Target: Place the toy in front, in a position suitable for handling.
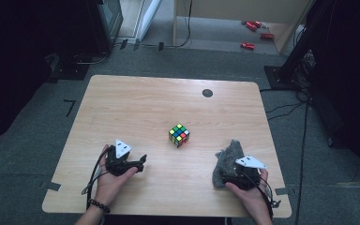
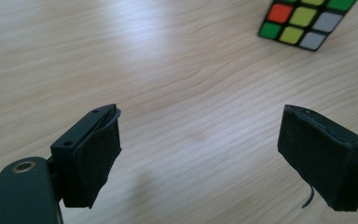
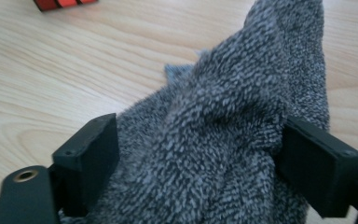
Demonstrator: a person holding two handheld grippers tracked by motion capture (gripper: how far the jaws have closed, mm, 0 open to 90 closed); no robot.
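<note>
A scrambled colour cube [image 1: 179,135] sits near the middle of the wooden table [image 1: 136,98]. My left gripper [image 1: 139,165] lies low at the front left, pointing right toward the cube, jaws open with bare wood between them. In the left gripper view [image 2: 200,128] the cube [image 2: 307,21] lies ahead at the upper right. A grey fuzzy cloth [image 1: 228,158] is bunched up at the front right. My right gripper [image 1: 226,177] holds its near end. In the right gripper view [image 3: 196,140] the cloth [image 3: 242,84] fills the gap and both pads press into it.
A small black round mark [image 1: 207,93] sits at the table's far right. The cube's red edge [image 3: 63,3] shows at the top left of the right gripper view. Red items [image 1: 254,26] lie on the floor beyond the table, and dark stands flank both sides.
</note>
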